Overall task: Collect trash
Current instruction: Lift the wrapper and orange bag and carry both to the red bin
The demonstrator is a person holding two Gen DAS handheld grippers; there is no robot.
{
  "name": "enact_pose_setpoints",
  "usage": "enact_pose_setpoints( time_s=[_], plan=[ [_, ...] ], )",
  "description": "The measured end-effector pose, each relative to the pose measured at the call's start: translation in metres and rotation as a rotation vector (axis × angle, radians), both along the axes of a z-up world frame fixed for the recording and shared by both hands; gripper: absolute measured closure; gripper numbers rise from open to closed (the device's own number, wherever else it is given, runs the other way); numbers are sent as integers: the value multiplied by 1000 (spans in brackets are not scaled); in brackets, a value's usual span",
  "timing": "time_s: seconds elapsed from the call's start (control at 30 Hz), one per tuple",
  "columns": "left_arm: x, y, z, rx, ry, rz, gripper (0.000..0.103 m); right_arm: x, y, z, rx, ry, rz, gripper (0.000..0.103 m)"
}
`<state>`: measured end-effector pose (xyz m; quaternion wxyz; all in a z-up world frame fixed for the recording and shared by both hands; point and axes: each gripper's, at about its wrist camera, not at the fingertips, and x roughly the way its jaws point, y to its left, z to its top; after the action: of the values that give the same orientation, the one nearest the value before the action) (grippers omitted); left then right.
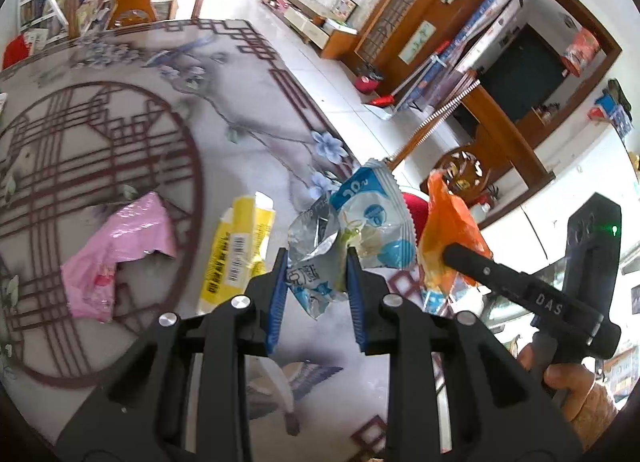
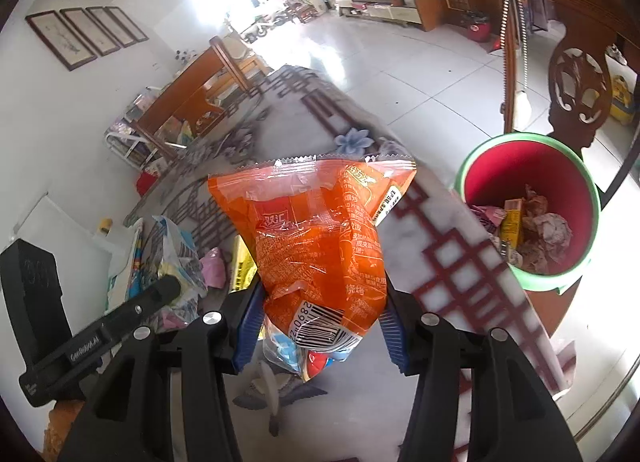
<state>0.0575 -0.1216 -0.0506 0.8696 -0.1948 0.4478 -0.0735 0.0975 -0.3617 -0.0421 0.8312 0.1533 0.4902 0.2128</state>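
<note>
1. White floor tiles [image 2: 420, 73] run back to a bright doorway, with carved wooden chairs, a low cabinet along the far wall and four framed pictures [image 2: 86, 35] hanging on the white wall.
2. Nearer, the counter [image 1: 248, 101] is covered by a glossy cloth printed with dark red lattice, a big circle and pale blue flowers.
3. Beyond the counter's edge sits a bin [image 2: 532, 165], red inside with a green rim, already holding crumpled paper and a yellow packet. It rests on what looks like a wooden chair seat, though I cannot be sure.
4. The left hand-held gripper [image 1: 316, 258] has its blue pads squeezed onto a crumpled blue-and-white wrapper [image 1: 368, 217] with a silver lining, and the wrapper stands up above the fingertips, clear of the cloth.
5. The right hand-held gripper [image 2: 320, 326] is clamped on the lower end of an orange snack bag [image 2: 320, 234], barcode down near the pads, the serrated top edge upward. A bit of blue and red packaging shows just under the bag, between the fingers.
6. The two held pieces hang close beside each other over the counter's edge side, the orange bag nearer the bin.
7. Lying loose on the cloth are a torn pink wrapper [image 1: 116, 254] and, just beside it, a flattened yellow carton [image 1: 236, 254] with a barcode; they lie apart, not touching.
8. A person's hand [image 1: 576, 386] grips the handle of the right tool.
</note>
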Motion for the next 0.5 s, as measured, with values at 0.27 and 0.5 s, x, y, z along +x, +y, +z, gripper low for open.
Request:
enact_pose_setpoints(
  time_s=[0.27,0.5],
  plan=[
    [14,-12,-1,-2,4,-32,76,7,-21,0,4,4,-45,53],
    [27,-22,0,-4,4,-57,76,16,-39,0,-7,6,-85,53]
  ],
)
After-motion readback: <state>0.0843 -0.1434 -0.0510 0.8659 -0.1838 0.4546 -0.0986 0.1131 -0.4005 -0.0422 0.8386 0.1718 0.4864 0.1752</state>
